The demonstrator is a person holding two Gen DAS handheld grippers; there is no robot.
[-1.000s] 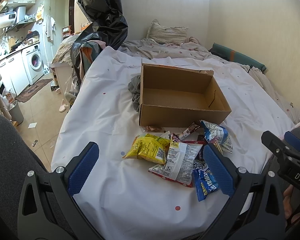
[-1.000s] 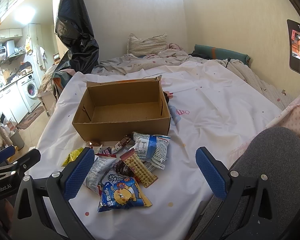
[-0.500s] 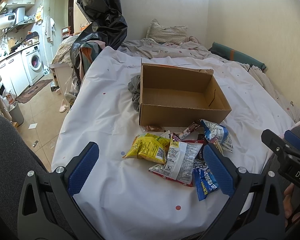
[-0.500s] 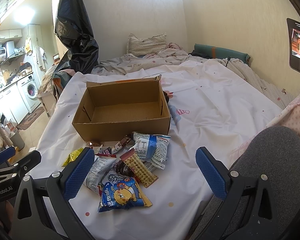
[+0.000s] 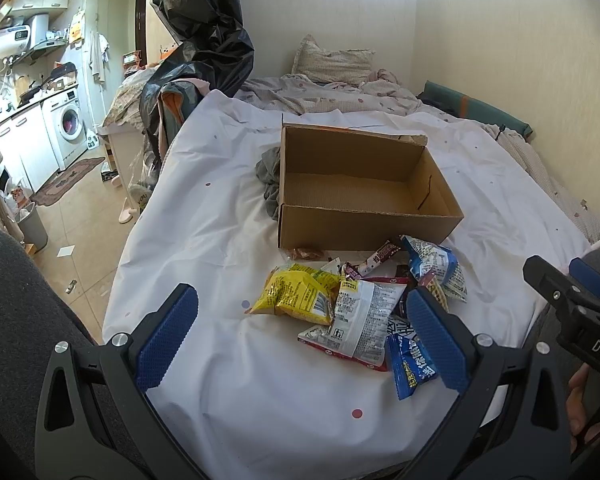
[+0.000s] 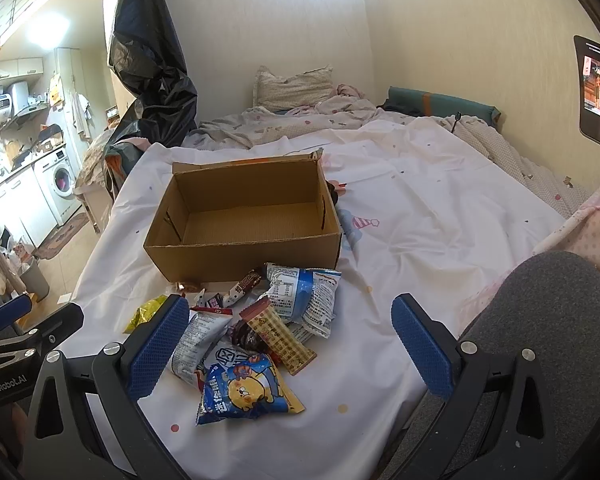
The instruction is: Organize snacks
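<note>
1. Cardboard box (image 5: 364,196) sitting open-topped on the bed, nothing inside but bare corrugated floor. Same story from the right wrist view (image 6: 244,220).
2. Snack pile (image 5: 364,300) dumped right in front of the box, on the white sheet (image 5: 220,240), none of it in the box yet.
3. Grey cloth (image 5: 270,172) bunched up against the box's left wall.
4. Room-wise: pillow (image 5: 332,62) at the head of the bed, big black plastic bag (image 5: 204,32) hanging off to the left, washing machine (image 5: 68,124) back in the kitchen corner, screen (image 6: 598,92) on the right wall.
5. Snacks up close: yellow packet (image 5: 296,294) on the left of the heap, white packet (image 5: 360,312) overlapping it, blue bear packet (image 6: 248,392) nearest the camera, tan waffle-print bar (image 6: 278,334) lying diagonally across the middle, blue-and-white bag (image 6: 304,292) just in front of the box.
6. Left gripper (image 5: 300,336) spread wide, fingers (image 5: 168,336) gripping nothing, hovering over the pile.
7. Right gripper (image 6: 288,348) also spread wide and holding nothing, pile between and just past its blue pads.
</note>
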